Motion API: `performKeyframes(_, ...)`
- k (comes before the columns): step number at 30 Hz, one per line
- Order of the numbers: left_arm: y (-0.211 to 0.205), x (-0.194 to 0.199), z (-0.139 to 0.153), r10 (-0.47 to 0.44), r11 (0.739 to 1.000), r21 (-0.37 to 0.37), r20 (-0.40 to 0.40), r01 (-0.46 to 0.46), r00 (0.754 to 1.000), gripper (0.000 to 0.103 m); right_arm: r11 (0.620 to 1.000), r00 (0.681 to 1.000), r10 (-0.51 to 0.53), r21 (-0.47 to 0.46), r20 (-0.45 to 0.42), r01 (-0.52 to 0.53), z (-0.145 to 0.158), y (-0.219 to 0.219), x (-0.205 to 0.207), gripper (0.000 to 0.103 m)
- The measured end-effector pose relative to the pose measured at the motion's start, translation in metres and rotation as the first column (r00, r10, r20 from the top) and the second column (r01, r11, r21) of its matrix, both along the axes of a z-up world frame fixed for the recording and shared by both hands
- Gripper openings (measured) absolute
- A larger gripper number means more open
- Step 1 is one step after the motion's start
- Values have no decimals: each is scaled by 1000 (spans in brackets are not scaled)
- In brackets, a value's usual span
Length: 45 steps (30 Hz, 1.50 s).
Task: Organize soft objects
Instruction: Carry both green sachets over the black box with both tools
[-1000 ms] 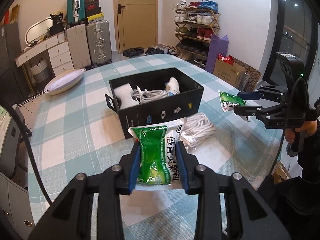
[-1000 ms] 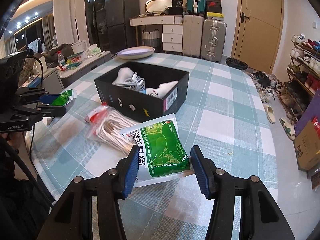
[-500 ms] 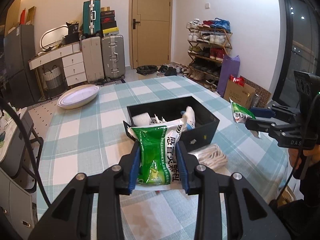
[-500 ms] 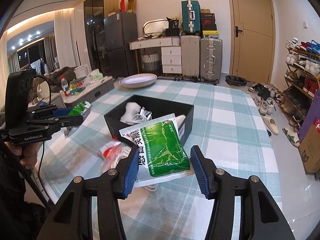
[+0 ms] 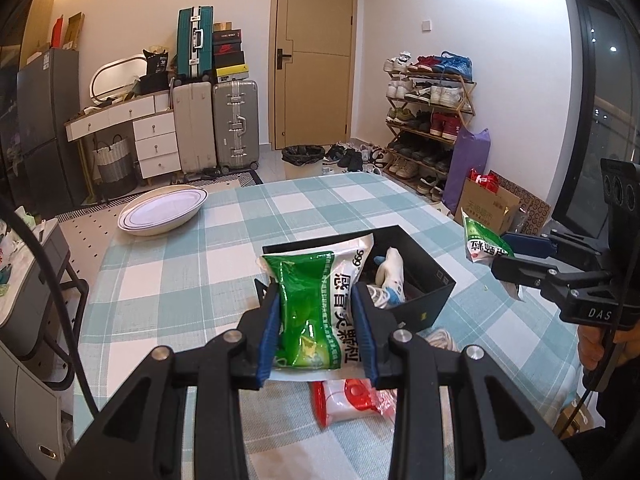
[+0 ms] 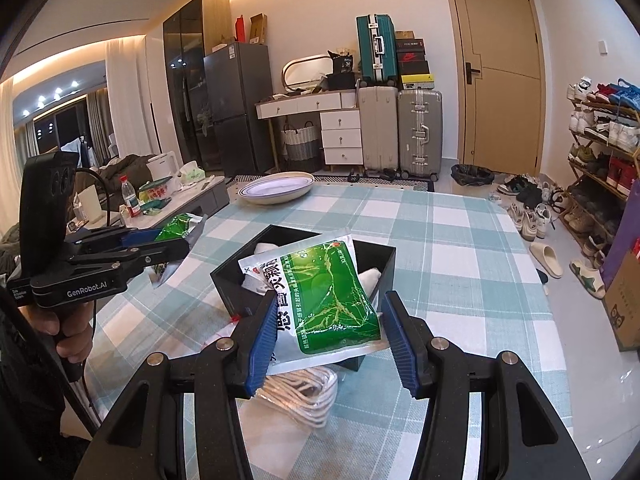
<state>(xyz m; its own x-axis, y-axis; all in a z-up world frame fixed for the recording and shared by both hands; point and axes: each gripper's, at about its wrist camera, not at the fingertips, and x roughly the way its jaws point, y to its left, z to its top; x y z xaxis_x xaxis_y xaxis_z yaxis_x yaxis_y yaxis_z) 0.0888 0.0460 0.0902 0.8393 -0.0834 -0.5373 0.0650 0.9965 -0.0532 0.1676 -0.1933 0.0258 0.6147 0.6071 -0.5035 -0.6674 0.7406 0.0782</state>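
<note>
left claw [image 5: 316, 334]: clamped on a green sachet [image 5: 308, 304], blue pads pressed to both its long sides; sachet held upright, clear of the surface, just in front of the black box.
right claw [image 6: 330, 338]: closed on a second green sachet [image 6: 326, 304], gripped by its white edge; left pad touches it, contact at the right pad is probably there but hard to see; sachet tilts over the black box's near wall.
black box [image 5: 424, 276]: open-topped, on the checked surface [image 5: 160, 280]; holds white cable and a white soft item [image 5: 390, 270].
bundle of white cord [image 6: 300, 394]: in clear wrap, on the surface just in front of the black box.
red-and-white packet [image 5: 352, 398]: flat on the surface, nearer the camera than the black box.
oval dish [image 5: 162, 210]: well beyond the black box, near the surface's far corner.
</note>
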Motion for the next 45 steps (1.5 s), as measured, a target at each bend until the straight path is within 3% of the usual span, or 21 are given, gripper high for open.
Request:
performKeyframes(28, -2, 61, -12, 14, 1000, -6, -5, -14, 1000, 33, 998, 998, -56, 5, -37, 56, -4, 30, 51, 52)
performKeyframes(45, -8, 88, -30, 11, 1000, 24, -45, -10, 999, 33, 997, 997, -40, -70, -65, 36, -25, 60, 80, 52)
